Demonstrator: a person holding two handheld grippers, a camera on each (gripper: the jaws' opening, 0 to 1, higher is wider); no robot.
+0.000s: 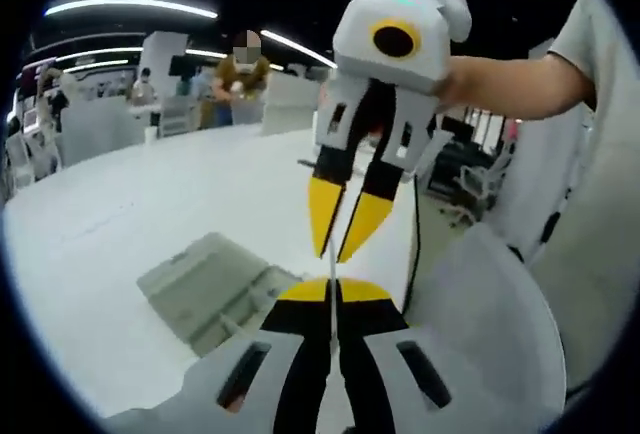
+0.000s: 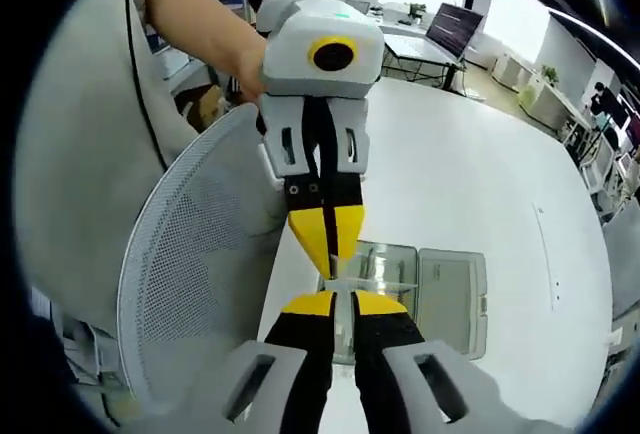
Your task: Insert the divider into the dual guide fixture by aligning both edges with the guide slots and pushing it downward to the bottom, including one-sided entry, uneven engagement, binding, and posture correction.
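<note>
Gripping a thin clear divider (image 1: 331, 259) edge-on between them, both grippers, left (image 1: 335, 292) and right (image 2: 337, 299), have jaws clenched above the grey fixture (image 2: 420, 294) on the tabletop (image 2: 470, 184).

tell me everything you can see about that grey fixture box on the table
The fixture box is a pale grey, plastic-looking case lying flat on the white table, opened into two side-by-side halves with ribbed or slotted insides. The left gripper view shows it at an angle beyond the left claw. Nothing visibly touches it; both claws hang above it, near the table's edge.
</note>
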